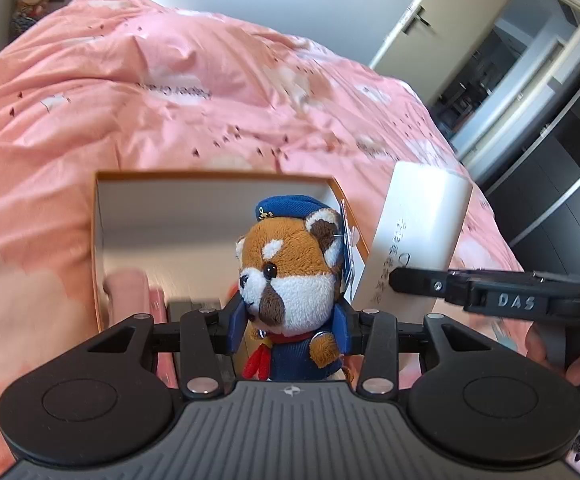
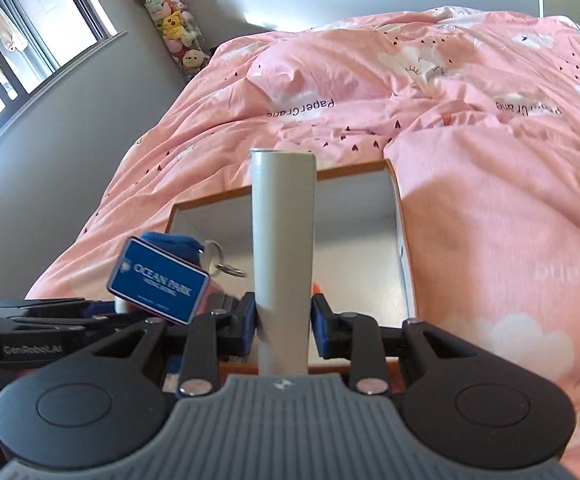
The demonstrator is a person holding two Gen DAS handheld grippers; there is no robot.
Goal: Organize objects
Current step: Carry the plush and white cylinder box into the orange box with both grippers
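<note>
With the left claw point(image 1: 288, 320) pinching the plush red panda point(image 1: 290, 276) and the right claw point(image 2: 284, 322) pinching the white tube point(image 2: 283, 248), both just above the open box point(image 1: 102, 216) on the bed point(image 1: 170, 92), lower each well inside its walls before letting go.

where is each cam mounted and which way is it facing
Left wrist: on the left gripper, looking along its fingers at the plush toy they clamp, above the open box; a hand shows far right.
Right wrist: on the right gripper, looking along its fingers at the white tube.
Shared: box, pink bedding, tube, toy, each other's gripper.
</note>
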